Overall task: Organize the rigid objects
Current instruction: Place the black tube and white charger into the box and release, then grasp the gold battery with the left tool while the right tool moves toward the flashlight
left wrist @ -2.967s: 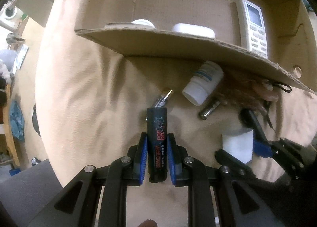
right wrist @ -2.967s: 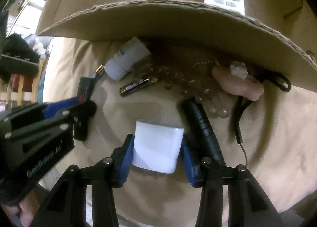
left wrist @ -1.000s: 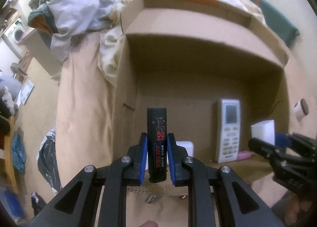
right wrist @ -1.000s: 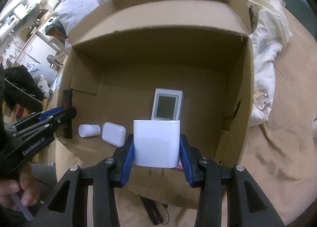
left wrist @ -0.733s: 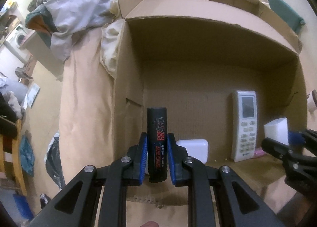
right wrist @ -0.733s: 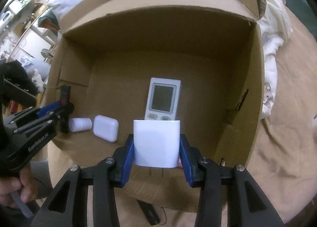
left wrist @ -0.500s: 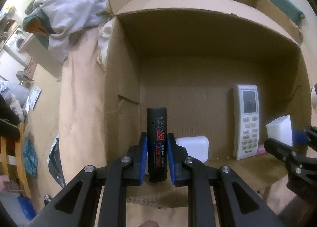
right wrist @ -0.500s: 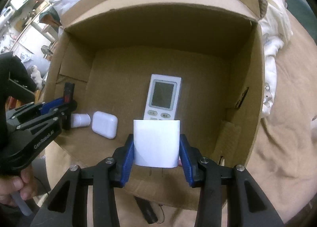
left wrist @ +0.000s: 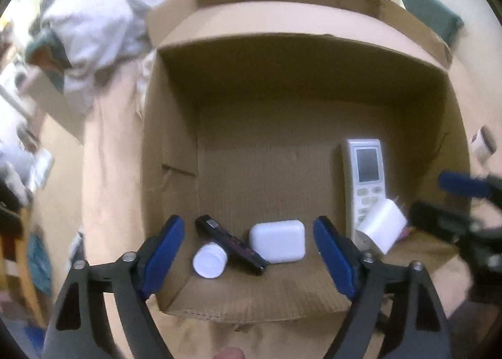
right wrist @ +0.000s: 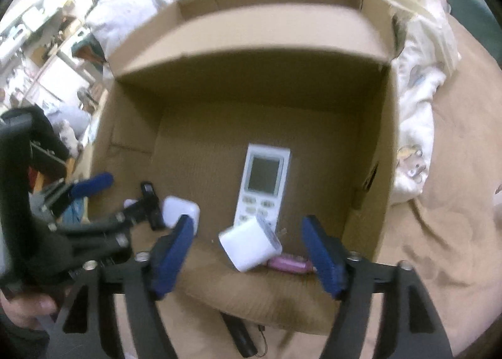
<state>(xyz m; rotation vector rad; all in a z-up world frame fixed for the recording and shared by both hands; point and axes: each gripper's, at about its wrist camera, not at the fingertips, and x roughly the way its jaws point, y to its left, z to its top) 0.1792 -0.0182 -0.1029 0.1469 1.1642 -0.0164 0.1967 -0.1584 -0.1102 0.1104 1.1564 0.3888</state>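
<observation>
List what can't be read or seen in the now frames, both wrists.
- black stick: label too small in left wrist view; left hand-held gripper covers most of it in right wrist view.
- pink object: right wrist view, half hidden behind white charger.
- remote: button text blurred.
- dark object below the cardboard box: cut by frame edge.
</observation>
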